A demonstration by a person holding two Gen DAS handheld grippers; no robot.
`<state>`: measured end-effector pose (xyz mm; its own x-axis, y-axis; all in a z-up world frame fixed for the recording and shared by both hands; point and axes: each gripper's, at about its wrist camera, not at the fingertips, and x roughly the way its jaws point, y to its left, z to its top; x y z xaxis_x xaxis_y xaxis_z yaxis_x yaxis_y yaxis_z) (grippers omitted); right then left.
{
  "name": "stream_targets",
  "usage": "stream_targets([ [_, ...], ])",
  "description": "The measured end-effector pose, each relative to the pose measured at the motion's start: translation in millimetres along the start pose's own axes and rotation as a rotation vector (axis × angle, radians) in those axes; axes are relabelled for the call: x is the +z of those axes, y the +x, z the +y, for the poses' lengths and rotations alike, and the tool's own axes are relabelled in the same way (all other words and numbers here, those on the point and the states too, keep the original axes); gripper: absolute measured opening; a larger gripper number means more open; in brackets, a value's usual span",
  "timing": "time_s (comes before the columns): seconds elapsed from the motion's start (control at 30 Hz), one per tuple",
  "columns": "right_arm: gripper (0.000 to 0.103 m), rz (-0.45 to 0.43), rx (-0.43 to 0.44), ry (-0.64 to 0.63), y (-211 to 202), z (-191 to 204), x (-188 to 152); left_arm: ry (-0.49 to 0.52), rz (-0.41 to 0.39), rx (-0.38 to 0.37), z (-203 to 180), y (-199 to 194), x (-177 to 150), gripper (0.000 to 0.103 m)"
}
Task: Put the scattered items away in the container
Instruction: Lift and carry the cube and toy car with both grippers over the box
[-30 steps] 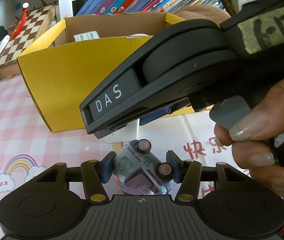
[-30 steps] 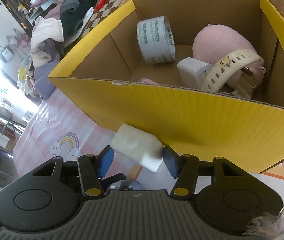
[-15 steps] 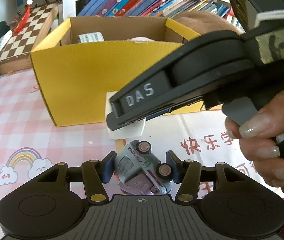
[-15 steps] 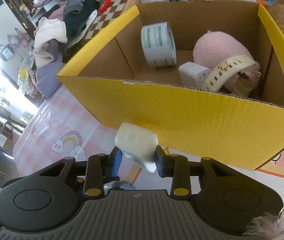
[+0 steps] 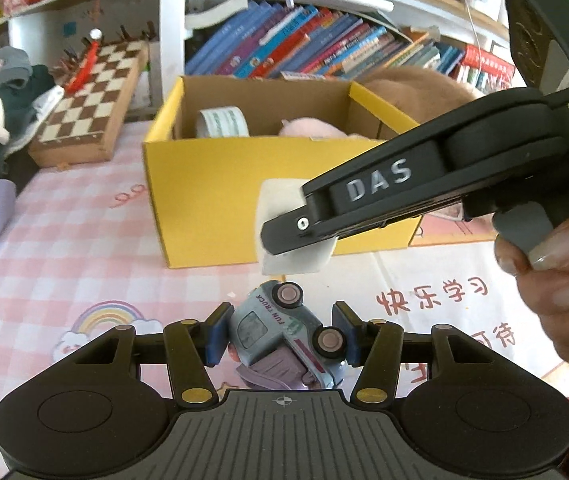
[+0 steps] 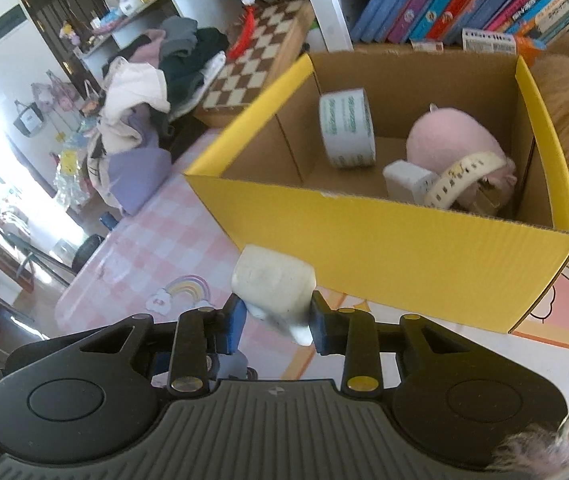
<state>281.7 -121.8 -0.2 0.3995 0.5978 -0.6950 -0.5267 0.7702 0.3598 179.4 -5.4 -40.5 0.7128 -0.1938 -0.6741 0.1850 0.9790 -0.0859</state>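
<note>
Left wrist view: the fisheye camera sits just behind the left gripper [image 5: 280, 334] and looks forward and down along its fingers, close over the pink checked tablecloth [image 5: 64, 256], toward the front wall of the yellow cardboard box [image 5: 204, 200] and the bookshelf behind; the right gripper [image 5: 304, 236] crosses from the right. Right wrist view: the camera behind the right gripper [image 6: 278, 316] looks down from higher and nearer, into the open yellow cardboard box [image 6: 384, 240]. Both views share the box, tablecloth, chessboard [image 5: 92, 92] and books [image 6: 444, 0].
</note>
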Motion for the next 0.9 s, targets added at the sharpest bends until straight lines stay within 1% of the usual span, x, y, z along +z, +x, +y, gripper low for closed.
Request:
stream_targets([
  [0.1,0.031,-0.016,0.001,-0.009,-7.2,7.0,1.8,-0.008,-0.019,0.004,1.0,-15.4,-3.8,0.053],
  [0.47,0.031,-0.069,-0.024,-0.023,-36.8,25.5,2.6,-0.011,-0.100,0.020,24.9,-43.7,9.5,0.053],
  [0.6,0.031,-0.107,-0.040,-0.018,-53.0,25.8,7.5,0.001,-0.138,0.024,28.4,-56.8,16.9,0.053],
  [0.9,0.031,-0.205,-0.074,-0.039,-84.7,20.2,29.1,0.027,-0.248,0.014,32.3,-78.2,54.2,0.053],
])
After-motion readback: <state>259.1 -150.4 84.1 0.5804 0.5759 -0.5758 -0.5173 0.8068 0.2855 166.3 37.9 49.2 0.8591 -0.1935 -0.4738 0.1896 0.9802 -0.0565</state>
